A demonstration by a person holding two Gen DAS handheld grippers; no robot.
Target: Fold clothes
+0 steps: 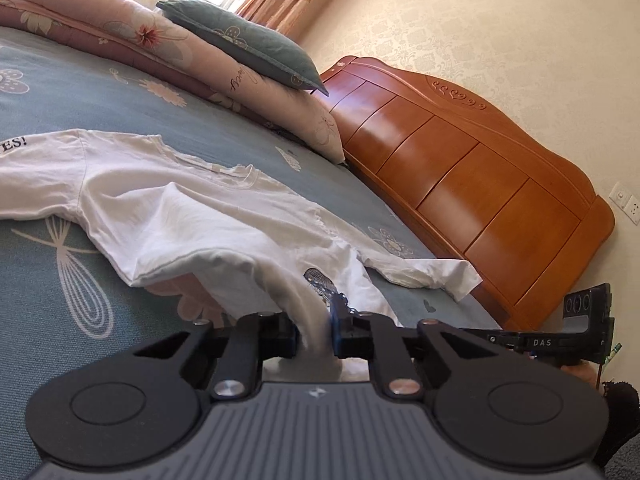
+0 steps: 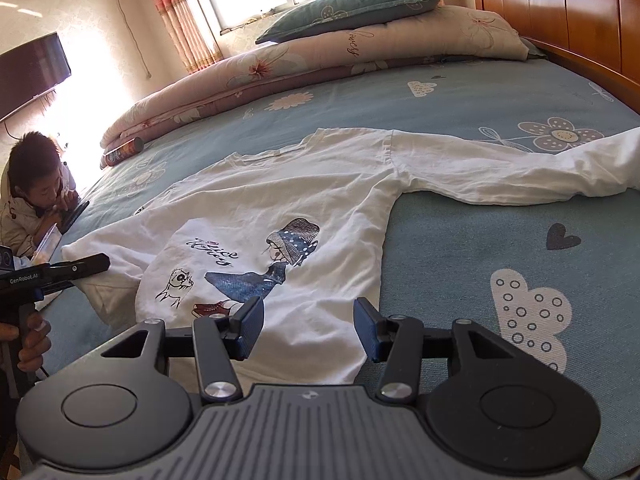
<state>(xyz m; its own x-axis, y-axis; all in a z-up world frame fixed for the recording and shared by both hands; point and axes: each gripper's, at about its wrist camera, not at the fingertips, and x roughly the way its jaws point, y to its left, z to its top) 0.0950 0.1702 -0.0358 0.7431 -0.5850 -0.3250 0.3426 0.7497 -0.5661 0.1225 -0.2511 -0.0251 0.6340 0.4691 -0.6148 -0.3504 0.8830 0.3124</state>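
In the left wrist view, the left gripper (image 1: 314, 334) has its jaws drawn in on a bunched fold of the white shirt (image 1: 160, 216), which rises from the bed (image 1: 200, 120) into the narrow gap between them. The shirt sprawls across the blue flowered sheet, one sleeve (image 1: 428, 270) trailing toward the wooden headboard (image 1: 480, 184). A pink quilt (image 1: 140, 40) lies folded along the far side with a green pillow (image 1: 248, 44) on top. The right gripper (image 1: 560, 338) shows at the right edge, side-on. In the right wrist view, the right gripper (image 2: 308, 330) hangs just over the shirt's (image 2: 260, 208) lower hem, jaws spread wide with nothing between them. The shirt lies face up, its cartoon print (image 2: 272, 264) showing, and a long sleeve (image 2: 500, 176) stretches off to the right. The left gripper (image 2: 80, 266) reaches in from the left edge and touches the shirt's bunched near-left corner. A boy (image 2: 36, 196) leans on the far side of the bed, and a can (image 2: 124, 151) lies beside the quilt (image 2: 280, 68).
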